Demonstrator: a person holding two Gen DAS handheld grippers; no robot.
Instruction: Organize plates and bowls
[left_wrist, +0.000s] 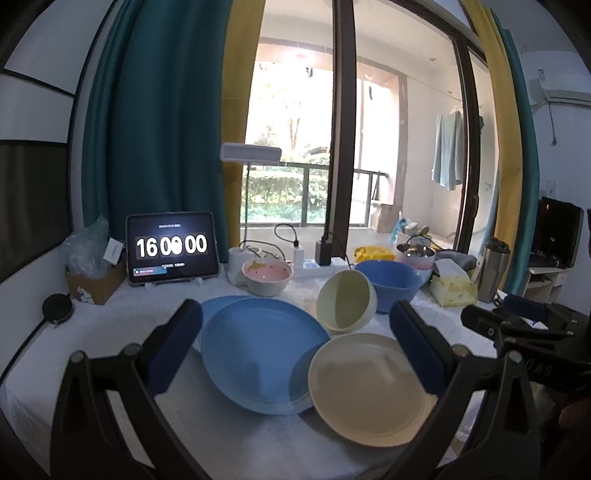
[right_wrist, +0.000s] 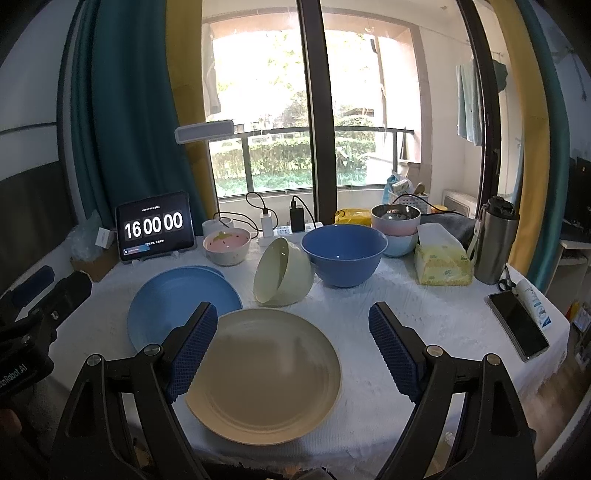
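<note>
**Open tongs over a crowded spread: where a slip might start**

Nearest the lenses, both sets of tongs stood apart and held nothing: the right tongs hung over the cream plate, the left tongs over the blue plates. The cream plate lay near the worktop's front edge, its rim touching or overlapping the blue pair, so a careless pinch might have dragged both or nudged it off. Beyond, the cream bowl lay tipped on its side against the blue bowl; a bump could have set it rolling. Farther back stood the pink bowl and stacked bowls.
</note>
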